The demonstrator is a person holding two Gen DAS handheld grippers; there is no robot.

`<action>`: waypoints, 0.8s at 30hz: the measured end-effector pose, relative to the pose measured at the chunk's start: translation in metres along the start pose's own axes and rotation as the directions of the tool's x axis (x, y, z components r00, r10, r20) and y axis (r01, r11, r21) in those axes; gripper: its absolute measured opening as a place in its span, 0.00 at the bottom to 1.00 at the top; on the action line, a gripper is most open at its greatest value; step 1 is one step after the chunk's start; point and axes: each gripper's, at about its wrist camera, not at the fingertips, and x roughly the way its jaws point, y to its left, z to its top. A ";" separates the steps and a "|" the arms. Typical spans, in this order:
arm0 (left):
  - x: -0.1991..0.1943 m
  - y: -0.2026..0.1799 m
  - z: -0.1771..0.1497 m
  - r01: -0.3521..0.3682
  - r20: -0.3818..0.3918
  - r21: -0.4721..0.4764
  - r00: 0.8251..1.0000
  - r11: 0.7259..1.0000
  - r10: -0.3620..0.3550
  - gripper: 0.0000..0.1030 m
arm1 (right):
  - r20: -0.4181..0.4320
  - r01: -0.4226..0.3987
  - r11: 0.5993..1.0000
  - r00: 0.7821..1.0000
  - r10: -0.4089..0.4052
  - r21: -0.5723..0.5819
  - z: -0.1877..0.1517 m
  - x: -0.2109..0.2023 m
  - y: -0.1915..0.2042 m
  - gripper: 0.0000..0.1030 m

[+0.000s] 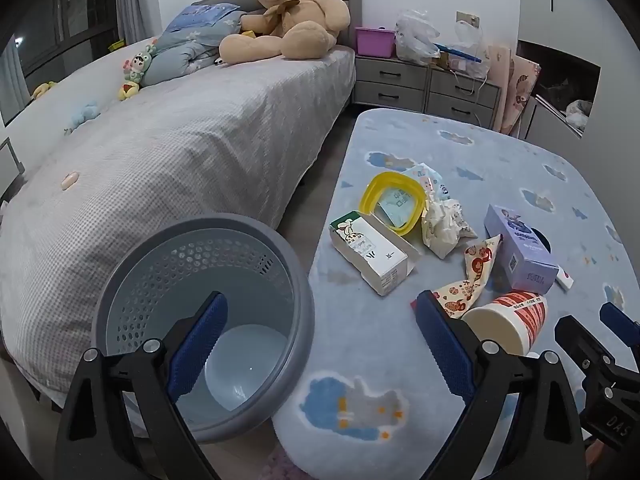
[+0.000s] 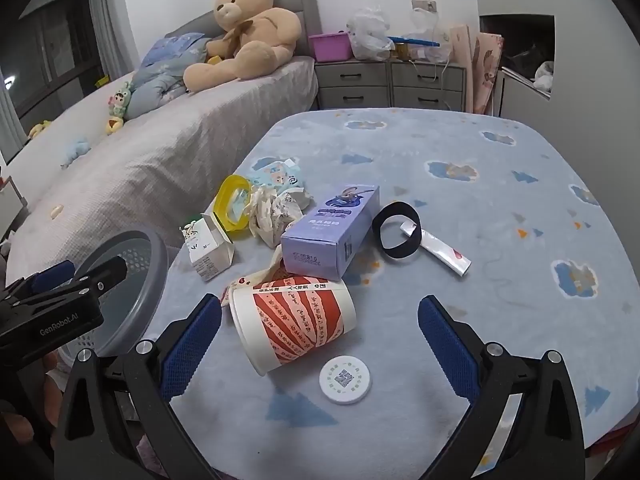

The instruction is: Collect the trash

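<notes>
With your right gripper (image 2: 320,320) wide open and empty, close squarely across the tipped cup (image 2: 294,322) at its eleven o'clock.

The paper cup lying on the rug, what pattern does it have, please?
Red-orange and white stripes, clearest in the right wrist view.

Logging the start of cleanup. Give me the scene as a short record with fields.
setting: bedroom, blue rug beside bed
bin: grey perforated basket at the rug's edge, no trash visible inside
trash on rug: red-striped paper cup on its side, white round lid, purple box, milk carton, yellow lid, crumpled paper, black band
left gripper: open, empty, near the basket
right gripper: open, empty, cup and white lid lie between its fingers
</notes>
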 end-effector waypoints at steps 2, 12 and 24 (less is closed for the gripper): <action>0.000 0.000 0.000 0.002 0.002 -0.002 1.000 1.000 -0.002 0.88 | 0.006 -0.001 1.000 1.000 0.001 -0.002 0.000 0.000 0.000 0.94; -0.006 -0.001 0.000 0.003 0.015 -0.004 1.000 1.000 -0.003 0.88 | 0.008 -0.006 1.000 1.000 0.006 -0.011 0.001 -0.005 0.006 0.94; -0.010 0.001 -0.001 0.001 0.016 -0.007 1.000 1.000 -0.001 0.88 | 0.015 -0.008 1.000 1.000 0.008 -0.011 0.001 -0.007 0.007 0.94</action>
